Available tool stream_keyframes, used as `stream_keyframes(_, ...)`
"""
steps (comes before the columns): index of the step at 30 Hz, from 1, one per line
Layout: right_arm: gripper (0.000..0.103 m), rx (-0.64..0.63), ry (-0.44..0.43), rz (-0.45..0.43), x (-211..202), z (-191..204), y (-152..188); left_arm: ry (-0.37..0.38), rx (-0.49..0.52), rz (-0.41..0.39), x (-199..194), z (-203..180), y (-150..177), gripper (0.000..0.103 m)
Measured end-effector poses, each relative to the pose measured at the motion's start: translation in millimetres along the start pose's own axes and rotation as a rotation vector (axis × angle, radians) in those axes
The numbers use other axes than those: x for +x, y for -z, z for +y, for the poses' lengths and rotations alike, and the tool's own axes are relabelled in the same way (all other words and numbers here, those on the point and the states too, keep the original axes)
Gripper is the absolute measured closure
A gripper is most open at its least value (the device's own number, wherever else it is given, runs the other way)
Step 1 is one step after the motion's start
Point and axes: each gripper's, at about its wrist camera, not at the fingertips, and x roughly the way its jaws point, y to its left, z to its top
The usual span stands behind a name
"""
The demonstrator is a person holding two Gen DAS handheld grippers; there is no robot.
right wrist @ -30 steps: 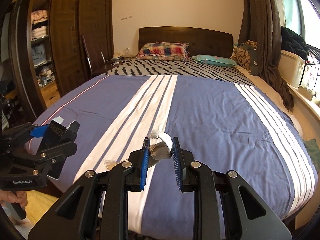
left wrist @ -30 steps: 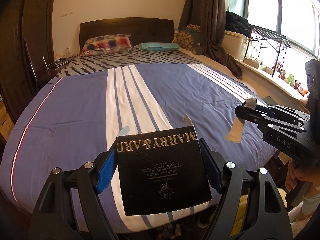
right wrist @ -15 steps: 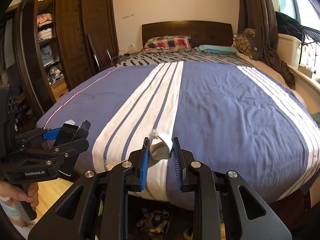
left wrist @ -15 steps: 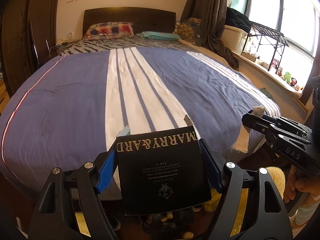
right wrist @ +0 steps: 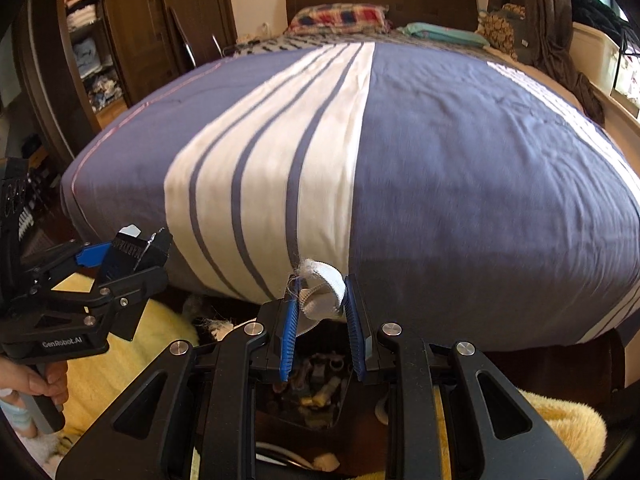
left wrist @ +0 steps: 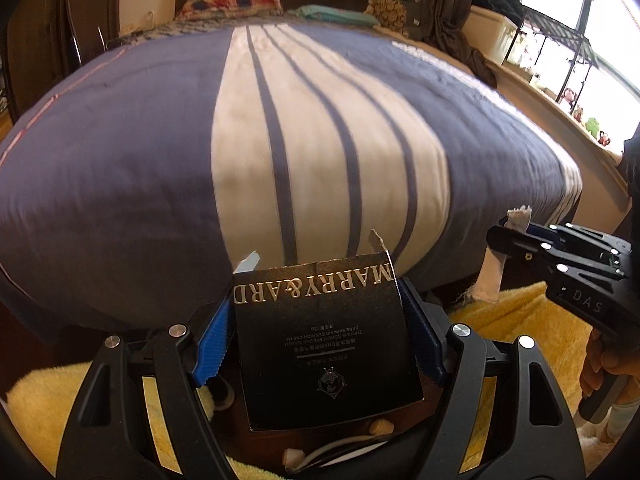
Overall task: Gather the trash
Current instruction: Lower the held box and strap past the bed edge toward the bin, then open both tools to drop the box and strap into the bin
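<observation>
A black box point(left wrist: 326, 336) bore "MARRY&ARD" in gold, upside down, with smaller unreadable lines beneath. The right gripper point(left wrist: 516, 236) body read "DAS"; the left gripper point(right wrist: 132, 254) body read "GenRobot.AI".

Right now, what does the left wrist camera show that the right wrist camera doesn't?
Only the left wrist view shows the gold lettering on the black box held in the left gripper, and the window shelf.

Only the right wrist view shows the wardrobe shelves of folded clothes, and the white strip close up in the right gripper.

Both show the striped bed, the plaid pillow, the yellow rug and the opposite gripper.
</observation>
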Motion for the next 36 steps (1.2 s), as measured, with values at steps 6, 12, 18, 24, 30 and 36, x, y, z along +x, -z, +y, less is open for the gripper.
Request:
stream_keyframes(6,0.080,0.008,-0.022,0.095,36.8,1.6,22.9,0.008,-0.002,0.126,49.2,3.6,29.1,0.031)
stream_keyframes(12,0.080,0.024,-0.024,0.200,75.2,-0.1,44.6,0.021,-0.013,0.234,87.5,9.8,47.8,0.031)
stream_keyframes(18,0.080,0.043,-0.044,0.287,103.2,0.4,59.2,0.063,-0.025,0.339,119.1,15.0,59.1,0.031)
stream_keyframes(24,0.079,0.066,-0.053,0.354,125.6,-2.8,61.0,0.081,-0.025,0.426,141.5,16.9,67.6,0.030)
stream_keyframes(30,0.078,0.093,-0.069,0.395,136.5,-8.7,58.6,0.089,-0.041,0.446,147.6,11.3,73.2,0.029)
stream_keyframes(36,0.055,0.116,-0.072,0.390,139.3,-11.8,55.0,0.084,-0.056,0.457,151.2,11.6,72.4,0.019)
